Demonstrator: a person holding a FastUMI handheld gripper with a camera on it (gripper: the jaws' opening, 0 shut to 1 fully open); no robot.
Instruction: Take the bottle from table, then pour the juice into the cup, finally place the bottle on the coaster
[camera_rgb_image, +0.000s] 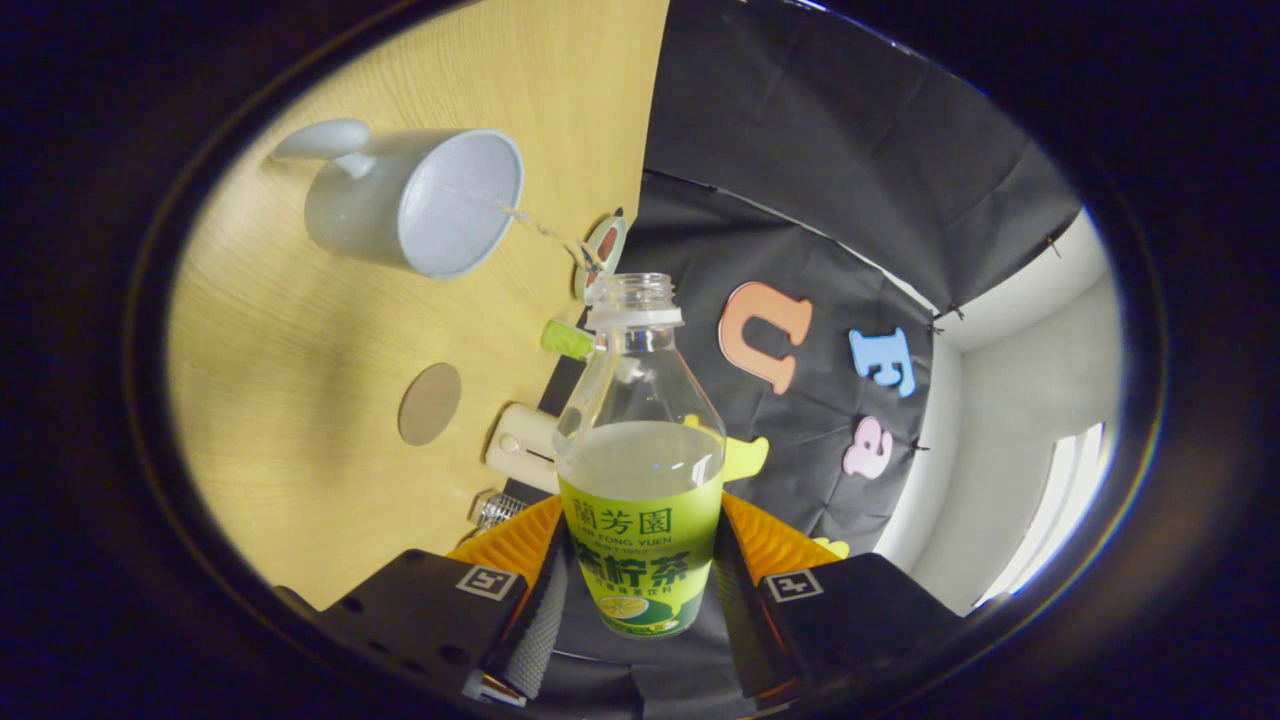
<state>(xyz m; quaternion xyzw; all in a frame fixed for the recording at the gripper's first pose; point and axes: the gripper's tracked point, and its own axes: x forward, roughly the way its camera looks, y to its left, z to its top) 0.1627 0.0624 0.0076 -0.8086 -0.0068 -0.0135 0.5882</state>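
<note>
My gripper (640, 585) is shut on an uncapped clear bottle (640, 450) with a green-yellow label, both fingers pressing its lower body. The bottle is lifted off the table and the whole view is rolled, so the wooden table (300, 400) stands like a wall beside it. Pale juice fills the bottle to about half. A light blue-grey cup (420, 200) with a handle stands on the table, beyond the bottle's mouth and to its side, its opening facing me. A round brown coaster (430, 403) lies on the table between the cup and my fingers.
Along the table's far edge sit a cream boxy object (520, 445), a small green piece (567, 339), a round flat ornament (603, 250) and a shiny metal item (497, 508). Black booth cloth hangs behind; a white wall and bright window lie past it.
</note>
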